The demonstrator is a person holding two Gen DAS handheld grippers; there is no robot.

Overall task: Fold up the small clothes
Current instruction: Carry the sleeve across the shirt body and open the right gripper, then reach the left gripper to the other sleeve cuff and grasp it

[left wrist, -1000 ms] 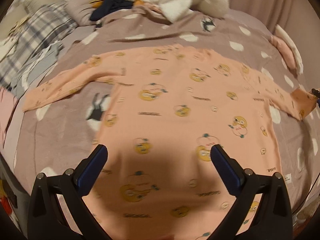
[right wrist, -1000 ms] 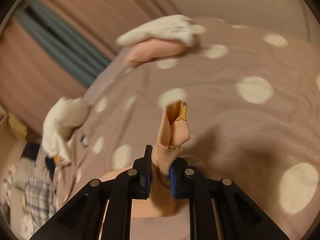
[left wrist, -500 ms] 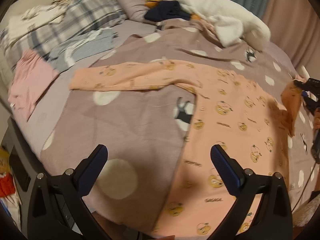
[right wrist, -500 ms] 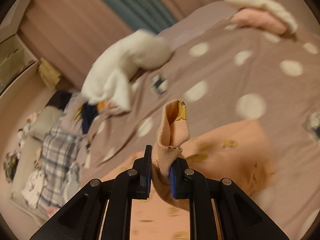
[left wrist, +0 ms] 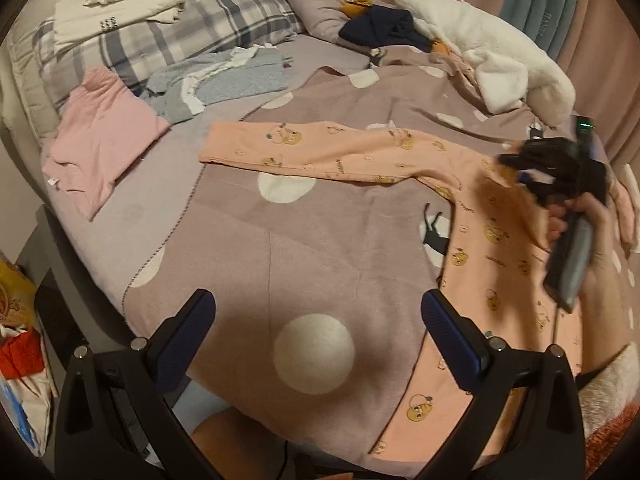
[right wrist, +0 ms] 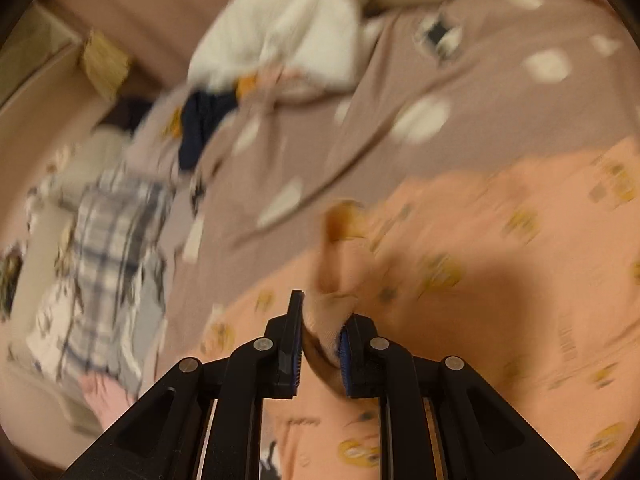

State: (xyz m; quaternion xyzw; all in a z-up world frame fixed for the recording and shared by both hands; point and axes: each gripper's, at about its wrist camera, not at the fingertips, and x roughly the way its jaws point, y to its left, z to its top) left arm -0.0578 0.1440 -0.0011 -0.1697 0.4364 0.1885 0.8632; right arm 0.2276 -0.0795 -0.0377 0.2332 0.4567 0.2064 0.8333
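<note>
A peach long-sleeved top (left wrist: 492, 248) printed with small yellow cartoon faces lies on a mauve polka-dot blanket (left wrist: 312, 240) that covers the bed. In the left wrist view its body runs down the right side of the frame toward the lower edge, and one sleeve stretches flat toward the upper left, ending near the centre of the picture.

The left claw (left wrist: 318, 322) hangs over the blanket at the bottom of the frame with its blue-padded fingers spread wide and nothing between them; a large white dot of the blanket shows in the gap.

The right claw (right wrist: 322, 334) is clamped on the cuff of the top's other sleeve (right wrist: 334, 276), which stands up out of the jaws in a blurred fold over the top's body. In the left wrist view the same claw (left wrist: 516, 164) appears at the right edge, held in the person's right hand (left wrist: 588, 220) above the top's shoulder area.

Across the upper part of the left wrist view lie a folded pink garment (left wrist: 100, 140) at the left, a grey-blue garment (left wrist: 224, 80) beside it, a plaid pillow (left wrist: 160, 36), a navy garment (left wrist: 380, 28) and a white fleecy blanket (left wrist: 492, 56) at the upper right.
</note>
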